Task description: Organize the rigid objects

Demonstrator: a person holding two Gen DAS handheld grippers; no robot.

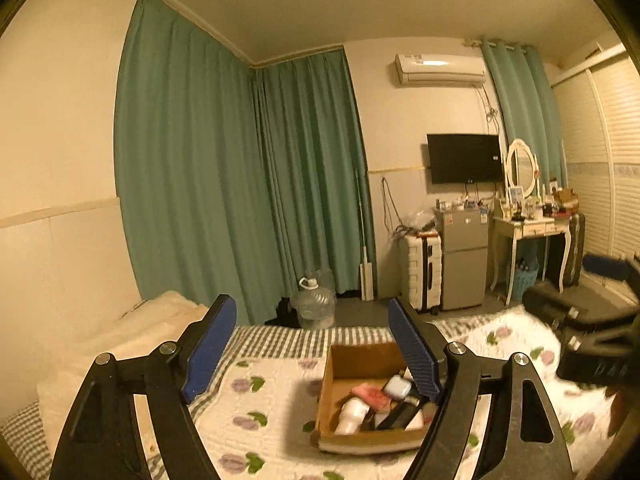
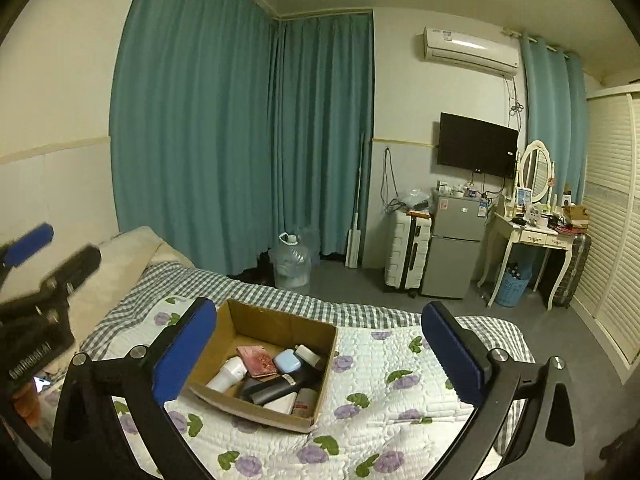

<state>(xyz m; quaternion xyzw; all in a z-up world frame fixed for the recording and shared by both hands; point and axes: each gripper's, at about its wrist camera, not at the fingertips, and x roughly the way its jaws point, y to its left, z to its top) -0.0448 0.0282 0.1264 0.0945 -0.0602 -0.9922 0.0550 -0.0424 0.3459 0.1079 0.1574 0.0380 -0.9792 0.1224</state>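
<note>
Cardboard box [image 2: 260,360] of small rigid items rests on the floral quilt [image 2: 380,392] of the bed, at 12 o'clock ahead of both grippers; left gripper [image 1: 312,344] and right gripper [image 2: 320,352] stand with jaws wide apart, empty.

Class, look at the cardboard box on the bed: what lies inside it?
Inside the cardboard box lie a white bottle, a pink booklet, a light-blue case and dark flat items. Whatever lies beneath them is covered.
</note>
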